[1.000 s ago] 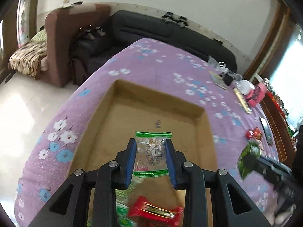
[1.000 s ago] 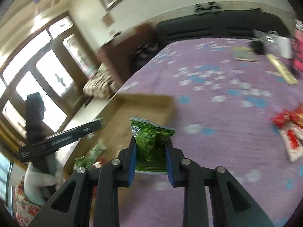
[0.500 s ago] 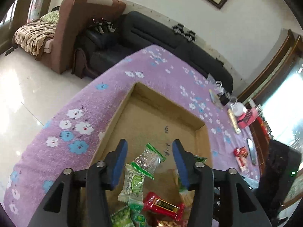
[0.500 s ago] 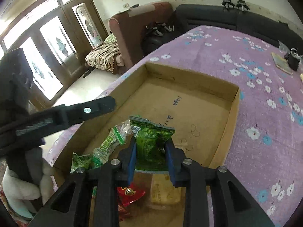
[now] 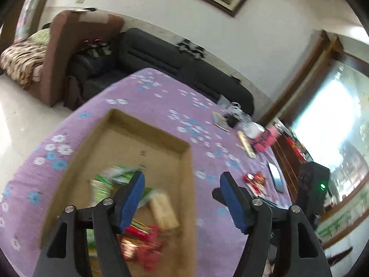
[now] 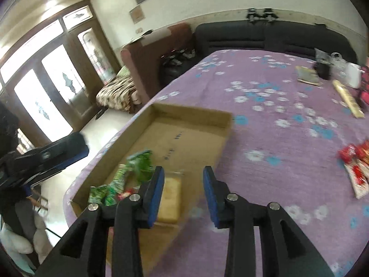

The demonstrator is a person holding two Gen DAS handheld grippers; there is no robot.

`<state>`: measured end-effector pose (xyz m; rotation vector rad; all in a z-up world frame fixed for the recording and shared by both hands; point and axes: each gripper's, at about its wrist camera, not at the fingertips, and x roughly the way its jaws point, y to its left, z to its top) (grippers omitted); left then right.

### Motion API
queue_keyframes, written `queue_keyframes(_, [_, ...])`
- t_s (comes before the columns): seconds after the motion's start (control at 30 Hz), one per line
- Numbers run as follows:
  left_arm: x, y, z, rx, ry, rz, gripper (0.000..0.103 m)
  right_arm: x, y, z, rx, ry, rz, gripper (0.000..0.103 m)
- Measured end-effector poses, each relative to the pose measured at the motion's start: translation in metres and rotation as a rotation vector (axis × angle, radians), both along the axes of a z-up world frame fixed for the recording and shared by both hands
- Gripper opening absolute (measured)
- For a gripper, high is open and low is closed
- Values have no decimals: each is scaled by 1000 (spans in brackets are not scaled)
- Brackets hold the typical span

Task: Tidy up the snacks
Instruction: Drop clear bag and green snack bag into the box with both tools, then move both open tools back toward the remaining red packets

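1. The left gripper (image 5: 182, 198) is spread wide with nothing between its blue pads, hanging above the right wall of the cardboard box (image 5: 147, 127).
2. The right gripper (image 6: 183, 191) also stands apart and empty, over the box's near right edge.
3. Inside the box (image 6: 191, 115), green snack packets (image 6: 140, 161) sit at about 10 o'clock from the right gripper, and a tan biscuit pack (image 6: 170, 196) lies just beside its left pad.
4. Red snack packets (image 6: 356, 161) lie on the purple floral tablecloth (image 6: 276, 138) at 3 o'clock, well apart from the box.
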<state>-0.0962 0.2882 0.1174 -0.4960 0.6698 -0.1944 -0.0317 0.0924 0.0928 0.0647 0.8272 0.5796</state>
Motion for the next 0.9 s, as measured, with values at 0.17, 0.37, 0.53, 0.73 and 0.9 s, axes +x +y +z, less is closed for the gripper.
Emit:
queue_keyframes(0.17, [-3,-59,-1,24,11,-136,74,0,-80,-7,-4,9,-141,38])
queue_keyframes(0.37, [2,-132,-23,48,67,-289,74,4,-194,-15,53,64,-372,37])
queue_keyframes(0.53, [7,-179,-48,88,110,-368,74,-3,-269,-14,71,59,-525,37])
queue_keyframes(0.73, [22,-203,-74,175,153,-377,74,9,-307,-30,83,104,-575,37])
queue_keyframes(0.9, [29,-205,-91,189,205,-369,74,51,-291,-37,67,112,-536,37])
